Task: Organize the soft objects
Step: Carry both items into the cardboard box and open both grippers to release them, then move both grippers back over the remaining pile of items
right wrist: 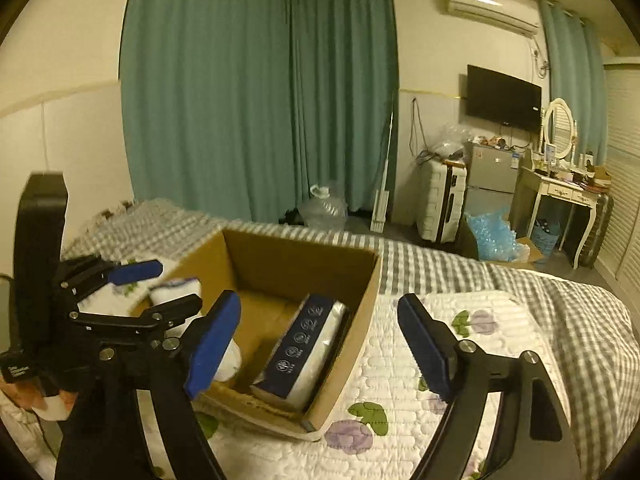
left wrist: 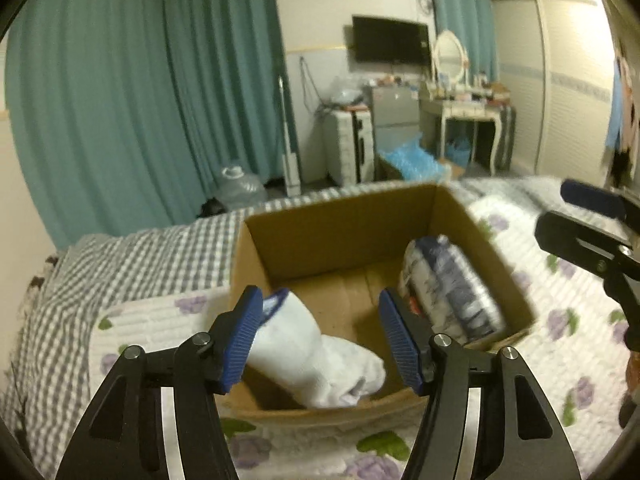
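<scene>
Two open claws, left claw [left wrist: 320, 336], right claw [right wrist: 320, 336], one cardboard box [left wrist: 340, 232], one white towel [left wrist: 316, 360], one tissue pack [left wrist: 452, 288]

Brown corrugated cardboard box [left wrist: 344, 232]; white rolled fabric bundle [left wrist: 316, 360]; navy-and-white plastic-wrapped pack [right wrist: 308, 344]; white quilted cover, purple flowers [right wrist: 460, 360]; grey-white checked sheet [left wrist: 120, 264].

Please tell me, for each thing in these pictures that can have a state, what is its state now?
Cardboard box: open on top, standing on the bed.
White towel roll: rolled, lying inside the box.
Tissue pack: wrapped, leaning inside the box against its wall.
Left tool: open, above the towel roll, holding nothing.
Right tool: open, empty.
Curtains: drawn shut.
Television: screen dark.
</scene>
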Demonstrator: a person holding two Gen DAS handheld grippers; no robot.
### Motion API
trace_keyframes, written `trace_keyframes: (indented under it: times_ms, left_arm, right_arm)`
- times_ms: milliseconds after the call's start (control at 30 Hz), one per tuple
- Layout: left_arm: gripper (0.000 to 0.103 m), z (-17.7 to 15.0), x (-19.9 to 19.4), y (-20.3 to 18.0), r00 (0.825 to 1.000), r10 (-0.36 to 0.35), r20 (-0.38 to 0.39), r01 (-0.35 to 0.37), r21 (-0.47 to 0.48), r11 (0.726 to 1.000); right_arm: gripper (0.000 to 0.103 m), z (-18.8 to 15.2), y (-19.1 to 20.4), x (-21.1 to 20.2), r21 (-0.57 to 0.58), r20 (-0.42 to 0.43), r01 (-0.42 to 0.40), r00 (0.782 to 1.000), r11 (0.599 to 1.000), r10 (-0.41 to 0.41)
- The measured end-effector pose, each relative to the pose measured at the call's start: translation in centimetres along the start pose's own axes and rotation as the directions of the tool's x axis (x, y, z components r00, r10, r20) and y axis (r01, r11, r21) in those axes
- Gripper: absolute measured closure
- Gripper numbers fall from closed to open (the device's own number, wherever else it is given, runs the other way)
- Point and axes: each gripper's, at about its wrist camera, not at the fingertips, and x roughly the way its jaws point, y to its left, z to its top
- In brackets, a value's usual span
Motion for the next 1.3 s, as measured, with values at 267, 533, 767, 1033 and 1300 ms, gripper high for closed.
trace_keyframes:
  times_ms: [267, 533, 767, 1033, 1300]
  left_arm:
    - [0.029, 1.6, -11.2, -0.3, 0.986, 0.001, 0.166, 0.002, -0.016, 1.000]
    - [0.022, -1.2, -18.9, -0.4, 0.968, 0.049, 0.247, -0.045, -0.019, 0.999]
    - [0.022, -6.1, -18.6, -0.2, 0.981, 0.107, 0.162, -0.104, -0.029, 0.994]
    - [0.022, -13.7, -13.6, 0.7, 0.997, 0.068, -0.047, -0.074, -0.140, 0.987]
    - [0.022, -18.6, -10.4, 0.6, 0.980, -0.019, -0.197, -0.013, -0.160, 0.987]
  right_arm:
    - [0.009, 2.8, 2.3, -9.1, -0.034, 0.025, 0.010, 1.000, 0.999, -0.009]
    - [0.005, 0.7, 6.3, -15.9, -0.095, 0.010, 0.043, 0.999, 0.995, -0.042]
    - [0.005, -4.9, 8.3, -14.6, -0.125, -0.109, 0.032, 0.993, 0.992, -0.046]
    - [0.005, -13.0, 8.8, -10.7, -0.086, -0.324, 0.042, 0.944, 0.995, -0.068]
    - [0.010, -16.4, 7.9, -6.9, -0.030, -0.445, 0.064, 0.893, 0.997, -0.071]
